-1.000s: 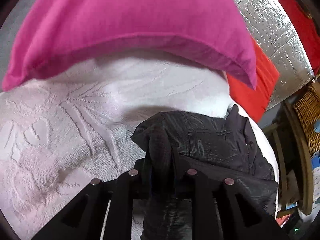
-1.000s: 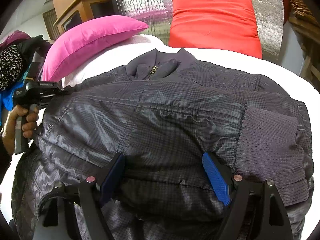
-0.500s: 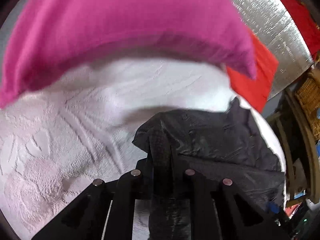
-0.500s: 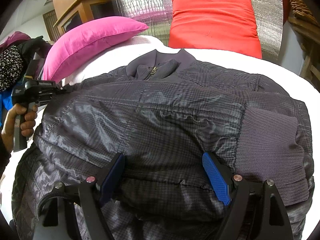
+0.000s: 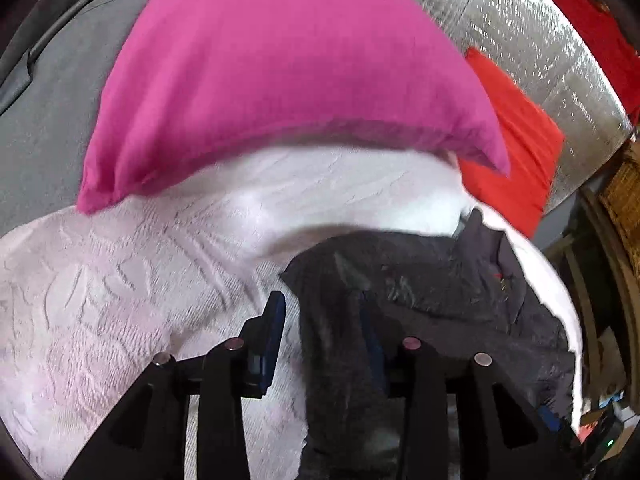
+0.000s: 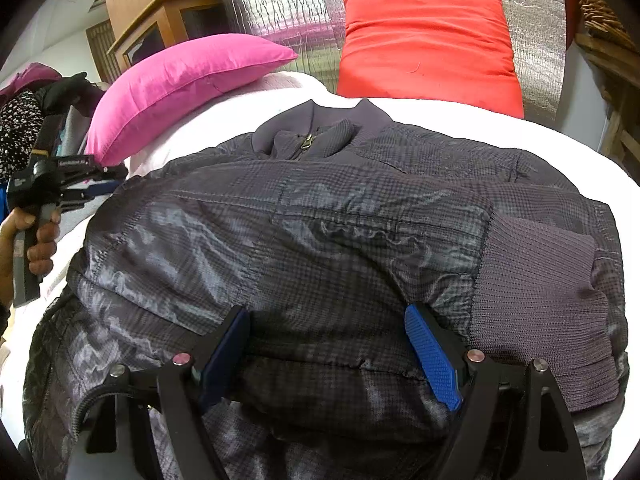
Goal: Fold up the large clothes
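On a white bedspread point(image 5: 120, 280), our dark quilted jacket point(image 6: 320, 232) lies zipped and face up, collar toward a pink pillow point(image 6: 180, 80) and a red pillow point(image 6: 428, 44), one sleeve folded across the chest with its ribbed cuff point(image 6: 540, 288) at the right. Our right gripper point(image 6: 332, 352) rests on the jacket's lower front, jaws spread wide with a ridge of fabric between them but not pinched. At the jacket's left edge our left gripper point(image 5: 324, 328) is opening its jaws; a fold of fabric hangs between them, no longer pressed by the left pad. The risk, we judge: the slippery shell slides as that edge drops, undoing the sleeve fold, or cloth snags on a pad as we pull away.
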### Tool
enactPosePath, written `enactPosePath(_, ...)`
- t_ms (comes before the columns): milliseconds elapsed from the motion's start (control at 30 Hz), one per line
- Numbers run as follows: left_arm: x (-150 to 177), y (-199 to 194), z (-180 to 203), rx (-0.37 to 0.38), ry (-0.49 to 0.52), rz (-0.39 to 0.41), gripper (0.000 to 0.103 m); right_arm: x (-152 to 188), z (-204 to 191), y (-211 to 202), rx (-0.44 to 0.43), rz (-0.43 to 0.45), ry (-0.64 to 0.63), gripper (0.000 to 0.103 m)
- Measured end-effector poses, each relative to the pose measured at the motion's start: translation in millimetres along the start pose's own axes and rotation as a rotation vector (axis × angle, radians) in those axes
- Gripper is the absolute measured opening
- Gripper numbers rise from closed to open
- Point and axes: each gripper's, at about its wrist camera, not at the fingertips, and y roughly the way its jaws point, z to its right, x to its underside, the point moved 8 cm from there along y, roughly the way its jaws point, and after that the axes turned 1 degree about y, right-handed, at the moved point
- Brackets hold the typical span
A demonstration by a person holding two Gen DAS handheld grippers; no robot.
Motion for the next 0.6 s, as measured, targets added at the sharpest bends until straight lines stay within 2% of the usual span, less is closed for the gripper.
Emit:
enactPosePath(67, 8.4, 13.8, -10.8, -0.041, 0.005, -0.054, 0.043, -0.1, -0.5, -0.2, 0.000, 0.001, 0.000, 0.083)
enactPosePath(133, 13.9, 27.1, -19.8, -0.030, -0.042, -0.087, 0.043, 0.2, -0.4, -0.4, 0.000, 0.001, 0.000, 0.083)
enactPosePath(367, 8.1, 7.0, -40.8, -0.135, -0.061, -0.024, 0.042, -0.4, -0.7, 0.3, -0.004, 0.005, 0.002, 0.083)
enactPosePath(433, 7.4, -10.4, -34.2, -0.148, -0.032, 0.016, 0.041, -0.5, -0.8, 0.3, -0.004, 0.005, 0.000, 0.083)
enactPosePath(600, 22.1, -38.6, 15.5, -0.084, 0.120, 0.079, 0.044, 0.1, 0.4, 0.2, -0.003, 0.006, -0.002, 0.083)
